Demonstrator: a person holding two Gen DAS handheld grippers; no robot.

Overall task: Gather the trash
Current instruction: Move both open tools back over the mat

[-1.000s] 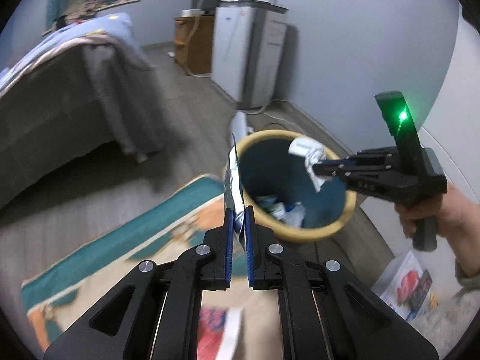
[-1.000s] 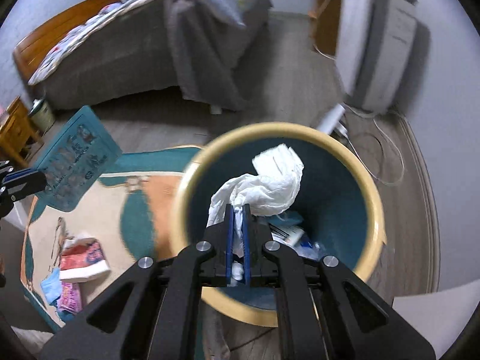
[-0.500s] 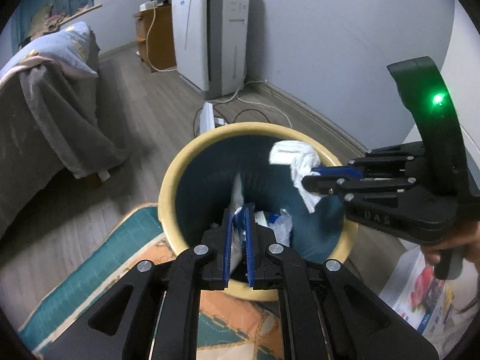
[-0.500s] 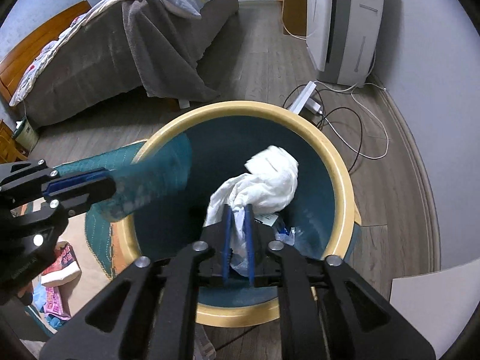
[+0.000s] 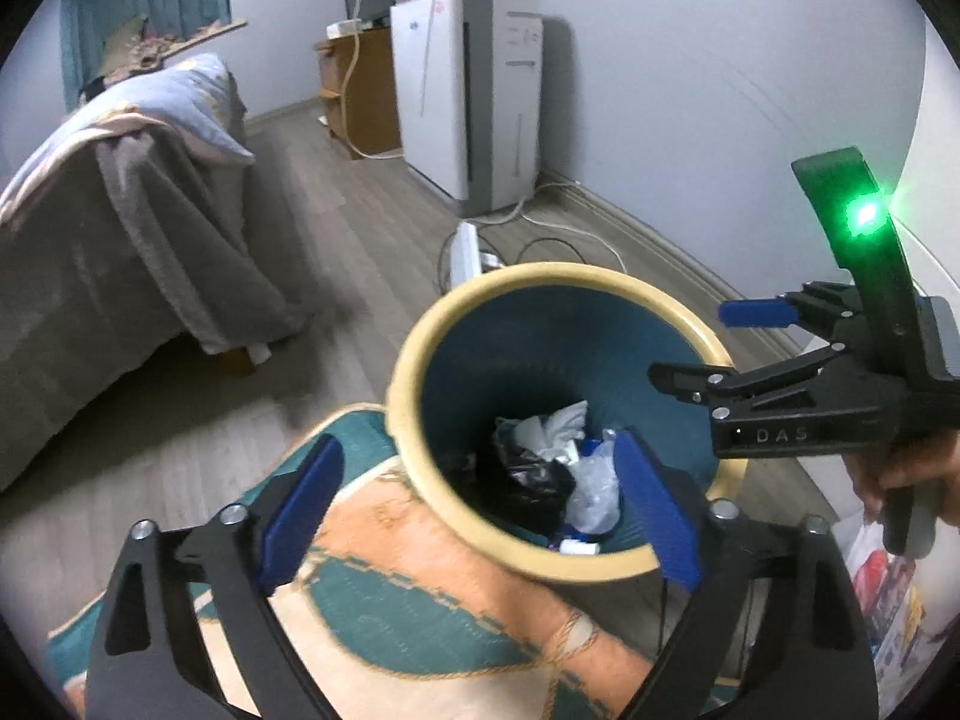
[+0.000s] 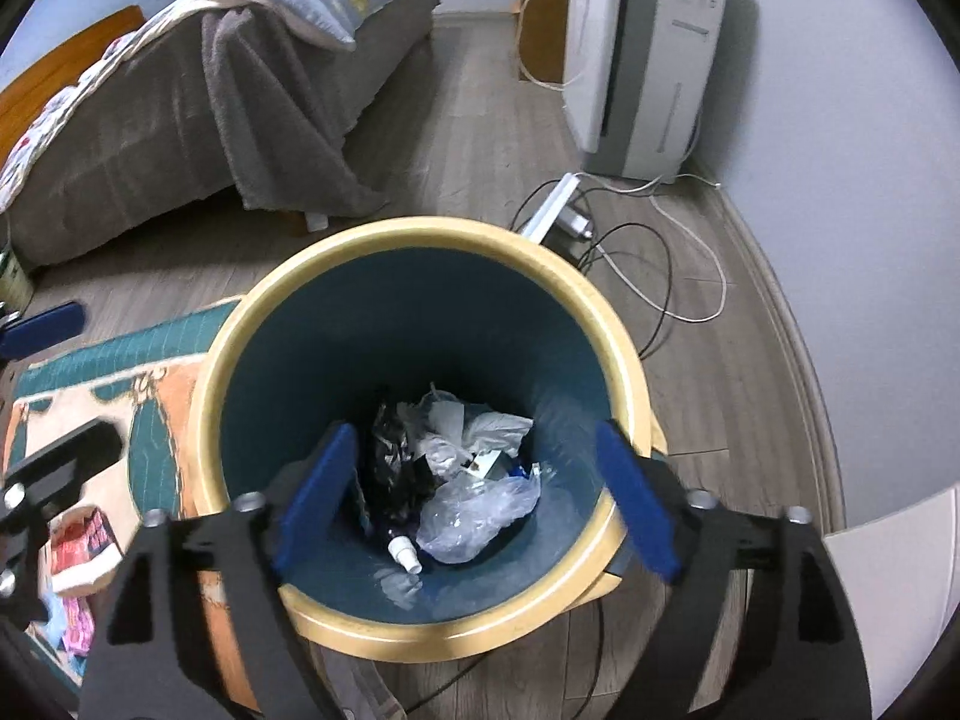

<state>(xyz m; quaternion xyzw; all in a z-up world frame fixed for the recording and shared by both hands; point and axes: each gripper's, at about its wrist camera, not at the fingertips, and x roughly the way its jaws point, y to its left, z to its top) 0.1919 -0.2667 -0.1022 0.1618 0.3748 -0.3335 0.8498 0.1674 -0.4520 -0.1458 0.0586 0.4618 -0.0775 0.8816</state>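
Trash lies heaped at the bottom of a round bin [image 6: 420, 240] with a pale yellow rim and a dark teal inside, standing on a wood floor [image 6: 480, 120] with its near side at the edge of a teal and orange rug [image 5: 420, 570]. Inside the bin are a crumpled white tissue [image 6: 474, 426], a clear plastic bag [image 6: 480, 510], a crinkled black wrapper [image 6: 390, 450] and a small white bottle [image 6: 405, 555].

Both grippers hang over the bin's mouth, pointing steeply down. The left gripper [image 5: 480, 510] has its blue-padded jaws opening, already spread wide, with nothing between them but the view down into the bin. The right gripper [image 6: 474, 492] is likewise opening wide and holds nothing; the tissue lies loose well below it. In the left view the right gripper [image 5: 708, 348] reaches in from the right, a green light glowing on its body, and a person's hand [image 5: 912, 474] grips its handle.

More litter lies on the rug left of the bin: a red and white packet [image 6: 78, 546] and pink scraps [image 6: 75, 624]. Beyond the bin are a bed [image 6: 150, 120] draped in a grey blanket, a white upright appliance [image 6: 648, 48] against the wall, and a power strip [image 6: 552, 210] with tangled cables.
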